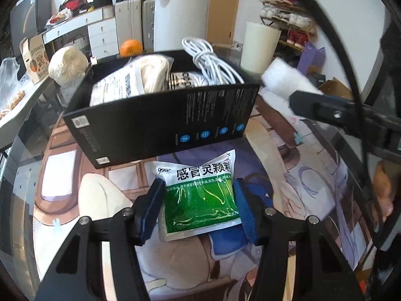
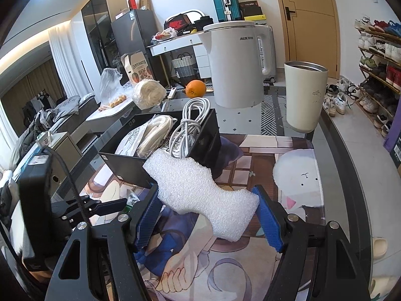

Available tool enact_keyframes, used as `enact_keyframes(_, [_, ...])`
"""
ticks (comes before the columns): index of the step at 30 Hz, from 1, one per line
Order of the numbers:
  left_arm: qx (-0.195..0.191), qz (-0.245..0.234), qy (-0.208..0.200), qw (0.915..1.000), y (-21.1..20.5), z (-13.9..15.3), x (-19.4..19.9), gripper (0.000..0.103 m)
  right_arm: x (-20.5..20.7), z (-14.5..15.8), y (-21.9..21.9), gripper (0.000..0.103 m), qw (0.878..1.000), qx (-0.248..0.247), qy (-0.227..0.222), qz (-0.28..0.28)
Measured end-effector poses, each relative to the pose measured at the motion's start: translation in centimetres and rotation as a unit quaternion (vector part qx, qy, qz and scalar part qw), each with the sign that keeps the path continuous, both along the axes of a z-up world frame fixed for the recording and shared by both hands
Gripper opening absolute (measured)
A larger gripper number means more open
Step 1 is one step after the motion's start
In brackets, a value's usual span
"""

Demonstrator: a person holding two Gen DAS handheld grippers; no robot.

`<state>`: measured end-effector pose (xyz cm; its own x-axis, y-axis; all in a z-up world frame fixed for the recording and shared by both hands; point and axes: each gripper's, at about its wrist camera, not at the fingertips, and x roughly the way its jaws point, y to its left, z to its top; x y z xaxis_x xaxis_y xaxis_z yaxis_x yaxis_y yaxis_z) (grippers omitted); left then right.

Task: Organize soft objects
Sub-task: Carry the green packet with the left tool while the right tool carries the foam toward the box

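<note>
A black open box [image 1: 160, 120] [image 2: 125, 160] stands on the printed mat and holds a coiled white cable [image 1: 213, 62] [image 2: 190, 123], a bagged cream rope bundle [image 1: 150, 72] [image 2: 155, 130] and a printed packet. A green and white medicine sachet [image 1: 200, 195] lies flat on the mat in front of the box. My left gripper [image 1: 198, 208] straddles the sachet with its blue pads at both sides, touching its edges. My right gripper [image 2: 208, 213] is shut on a white foam piece [image 2: 200, 190] [image 1: 283, 77], held above the mat just right of the box.
Behind the box stand a white kettle [image 2: 235, 62], a cream tumbler [image 2: 304, 95], an orange [image 2: 195, 88] and a wrapped cream roll [image 2: 149, 92]. The glass table edge [image 2: 351, 165] curves on the right, with a shoe rack [image 2: 376, 57] beyond.
</note>
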<state>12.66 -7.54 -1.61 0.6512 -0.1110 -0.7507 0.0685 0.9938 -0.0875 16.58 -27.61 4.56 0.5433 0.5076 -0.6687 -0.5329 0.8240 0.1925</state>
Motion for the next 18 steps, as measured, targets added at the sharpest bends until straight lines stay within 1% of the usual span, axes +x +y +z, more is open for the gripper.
enact_keyframes(2, [0.006,-0.004,-0.01,0.9999,0.2,0.4,-0.4,0.055,-0.1,0.0,0.2,0.073,1.0,0.0,-0.002,0.003])
enact_keyframes(8, [-0.003,0.009,-0.033,0.9994,2.1,1.5,-1.5,0.055,-0.3,0.2,0.6,0.073,1.0,0.001,-0.01,0.008])
enact_keyframes(15, [-0.004,0.019,-0.072,0.9972,4.2,3.5,-2.6,0.055,-0.9,0.8,1.1,0.073,1.0,0.002,-0.026,0.015])
enact_keyframes(18, [0.001,0.022,-0.09,0.9957,4.9,4.3,-2.9,0.055,-1.1,0.9,1.4,0.073,0.999,0.002,-0.03,0.018])
